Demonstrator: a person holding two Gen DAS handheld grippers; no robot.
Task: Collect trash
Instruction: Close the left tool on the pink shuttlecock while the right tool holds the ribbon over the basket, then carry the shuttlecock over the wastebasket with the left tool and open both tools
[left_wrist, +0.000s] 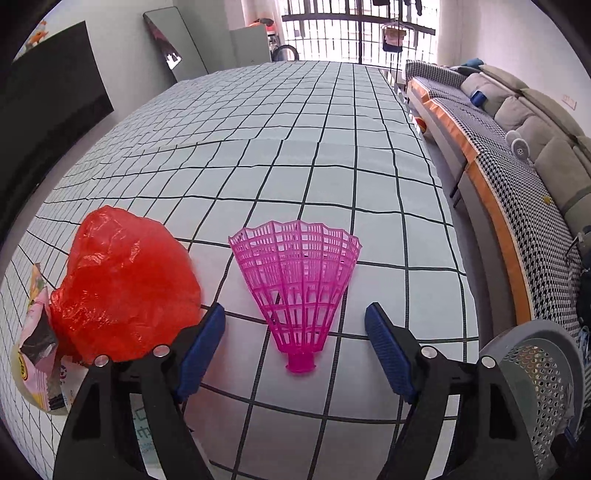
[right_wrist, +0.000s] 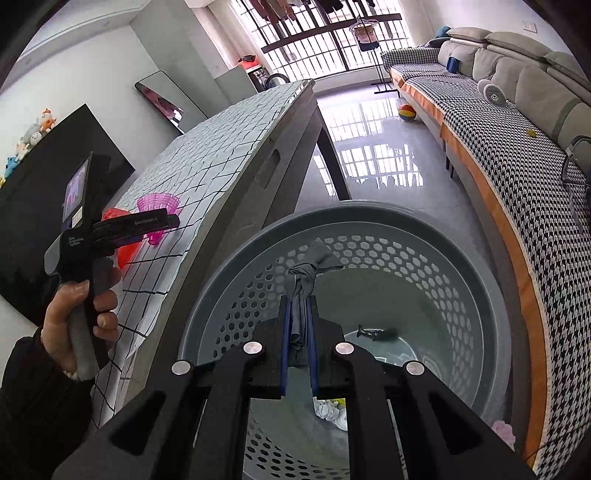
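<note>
My left claw (left_wrist: 295, 343) stands open around the pink plastic shuttlecock skirt (left_wrist: 297, 288) lying on the grid-patterned counter (left_wrist: 332, 147) beside a crumpled red plastic bag (left_wrist: 122, 284), while my right claw (right_wrist: 297, 325) pinches a grey knotted rag (right_wrist: 306, 273) above the grey perforated basket (right_wrist: 369, 236).

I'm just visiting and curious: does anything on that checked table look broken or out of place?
Yes. The pink shuttlecock lying on the table is only a bare plastic skirt; its rounded cork tip seems to be missing. Beside it lie a crumpled red plastic bag and a torn snack wrapper, loose litter on the cloth.
</note>
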